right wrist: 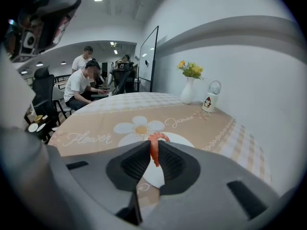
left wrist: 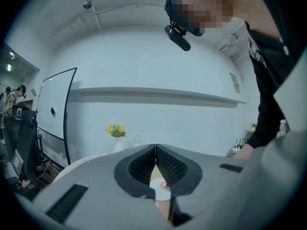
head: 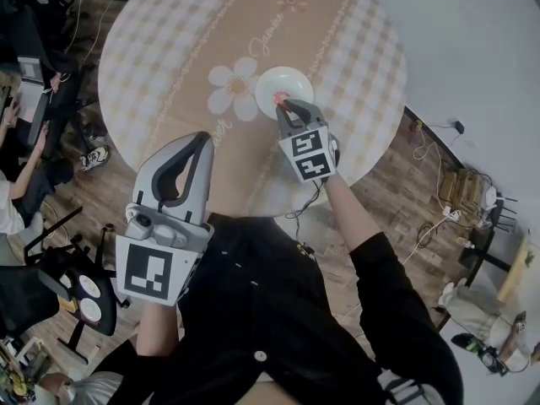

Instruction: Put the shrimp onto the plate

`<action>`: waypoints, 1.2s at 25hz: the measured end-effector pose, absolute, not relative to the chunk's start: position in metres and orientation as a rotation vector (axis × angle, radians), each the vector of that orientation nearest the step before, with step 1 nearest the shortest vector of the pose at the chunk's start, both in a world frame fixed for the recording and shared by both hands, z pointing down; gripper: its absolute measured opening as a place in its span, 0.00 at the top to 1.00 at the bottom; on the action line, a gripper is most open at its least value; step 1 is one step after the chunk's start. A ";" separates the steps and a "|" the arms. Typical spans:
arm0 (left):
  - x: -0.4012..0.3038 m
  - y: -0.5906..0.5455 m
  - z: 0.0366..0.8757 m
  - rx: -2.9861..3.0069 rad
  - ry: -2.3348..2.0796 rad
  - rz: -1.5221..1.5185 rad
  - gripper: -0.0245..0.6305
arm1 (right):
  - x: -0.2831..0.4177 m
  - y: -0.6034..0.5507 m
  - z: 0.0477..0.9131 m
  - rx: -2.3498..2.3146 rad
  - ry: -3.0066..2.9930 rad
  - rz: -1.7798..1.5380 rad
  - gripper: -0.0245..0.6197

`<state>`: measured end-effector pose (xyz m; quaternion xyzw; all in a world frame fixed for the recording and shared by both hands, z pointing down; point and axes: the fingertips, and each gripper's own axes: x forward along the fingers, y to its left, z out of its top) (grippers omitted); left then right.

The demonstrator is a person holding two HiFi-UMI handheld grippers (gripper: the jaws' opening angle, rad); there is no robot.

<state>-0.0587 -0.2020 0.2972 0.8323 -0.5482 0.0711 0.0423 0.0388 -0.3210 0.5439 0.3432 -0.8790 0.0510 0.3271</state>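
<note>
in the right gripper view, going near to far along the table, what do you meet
right gripper shut on the shrimp → white plate → daisy print → vase of yellow flowers at the far edge

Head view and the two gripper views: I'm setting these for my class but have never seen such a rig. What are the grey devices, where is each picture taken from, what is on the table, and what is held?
There is no robot here. A person holds a two-jaw gripper in each hand. The head view looks down from a camera on the person's head, and each gripper view looks along that gripper's own jaws. The round table carries a white plate, a vase of flowers and a small white container. The right gripper pinches an orange shrimp by the plate. The left gripper is shut and empty.
</note>
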 end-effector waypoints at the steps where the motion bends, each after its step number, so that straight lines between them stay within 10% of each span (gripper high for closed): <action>1: -0.059 -0.201 0.298 2.543 -1.677 0.218 0.96 | 0.039 -0.323 0.550 0.889 -2.288 0.143 0.90; 30: -0.075 -0.189 0.307 2.491 -1.711 0.241 0.96 | 0.046 -0.342 0.612 0.759 -2.107 0.203 0.87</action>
